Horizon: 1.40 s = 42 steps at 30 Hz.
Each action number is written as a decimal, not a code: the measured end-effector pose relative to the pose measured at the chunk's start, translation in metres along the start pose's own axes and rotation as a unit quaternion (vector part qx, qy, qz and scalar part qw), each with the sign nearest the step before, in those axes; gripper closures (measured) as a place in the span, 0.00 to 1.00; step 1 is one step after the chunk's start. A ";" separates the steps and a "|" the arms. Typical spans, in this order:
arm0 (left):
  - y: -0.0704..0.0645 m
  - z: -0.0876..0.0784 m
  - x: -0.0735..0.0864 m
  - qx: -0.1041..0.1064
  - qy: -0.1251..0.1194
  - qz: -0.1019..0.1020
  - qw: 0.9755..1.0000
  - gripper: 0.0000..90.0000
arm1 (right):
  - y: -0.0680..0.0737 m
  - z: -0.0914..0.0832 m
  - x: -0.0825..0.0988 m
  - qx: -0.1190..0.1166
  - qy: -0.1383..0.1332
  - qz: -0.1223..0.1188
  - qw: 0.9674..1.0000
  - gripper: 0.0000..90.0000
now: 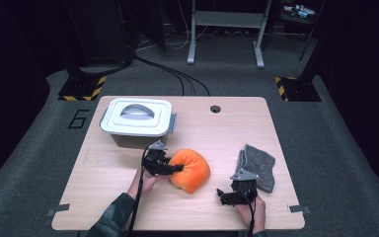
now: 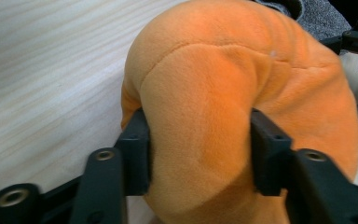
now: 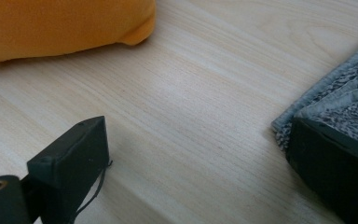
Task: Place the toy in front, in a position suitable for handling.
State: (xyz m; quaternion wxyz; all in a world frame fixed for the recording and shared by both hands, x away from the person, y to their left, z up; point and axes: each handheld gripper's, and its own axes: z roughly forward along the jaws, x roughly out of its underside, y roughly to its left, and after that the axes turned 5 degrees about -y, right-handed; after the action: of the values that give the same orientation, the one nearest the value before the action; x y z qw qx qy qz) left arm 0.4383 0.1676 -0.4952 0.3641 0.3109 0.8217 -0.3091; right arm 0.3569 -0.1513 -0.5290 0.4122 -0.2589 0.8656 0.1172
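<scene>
An orange plush cushion [image 1: 192, 170] lies on the wooden table [image 1: 227, 123], near the middle front. My left gripper [image 1: 175, 169] comes at it from the left and is shut on its near end. In the left gripper view both pads [image 2: 137, 154] press into the orange plush [image 2: 242, 70], which bulges between them. My right gripper [image 1: 225, 196] rests low at the front right, open, with bare wood between its jaws [image 3: 200, 154]. A folded grey cloth [image 1: 259, 165] lies just beside it. In the right gripper view that cloth [image 3: 345, 88] reaches the right-hand jaw; contact is unclear.
A grey box with a white latched lid [image 1: 137, 118] stands at the table's back left, just behind the left hand. A round cable hole [image 1: 215, 108] sits near the far edge. Cables run across the carpet beyond the table.
</scene>
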 end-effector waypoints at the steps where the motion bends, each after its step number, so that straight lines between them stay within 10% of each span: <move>1: -0.003 -0.001 0.000 -0.008 0.000 0.003 1.000 0.63 | 0.000 0.000 0.000 0.000 0.000 0.000 1.000 0.06; 9: -0.018 -0.010 -0.002 -0.032 -0.031 0.001 0.999 0.72 | 0.000 0.000 0.000 -0.001 0.001 0.001 1.000 0.06; 17: -0.031 -0.022 0.000 -0.057 -0.070 -0.044 0.995 0.73 | 0.000 0.000 0.000 0.000 0.001 0.001 1.000 0.06; 30: -0.040 -0.014 0.024 -0.057 -0.160 -0.171 0.971 0.72 | 0.002 -0.001 0.000 0.003 0.003 0.012 1.000 0.06; 36: -0.049 -0.002 0.028 -0.078 -0.132 -0.136 0.979 0.67 | 0.001 -0.001 0.000 0.003 0.002 0.009 1.000 0.06; 42: -0.052 -0.006 0.024 -0.094 -0.110 -0.095 0.985 0.34 | 0.000 0.000 0.000 0.004 0.001 0.004 1.000 0.06</move>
State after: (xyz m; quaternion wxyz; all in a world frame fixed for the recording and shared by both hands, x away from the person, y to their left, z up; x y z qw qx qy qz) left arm 0.3847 0.1472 -0.4967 0.4493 0.1600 0.8277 -0.2958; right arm 0.3567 -0.1510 -0.5285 0.4118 -0.2544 0.8674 0.1150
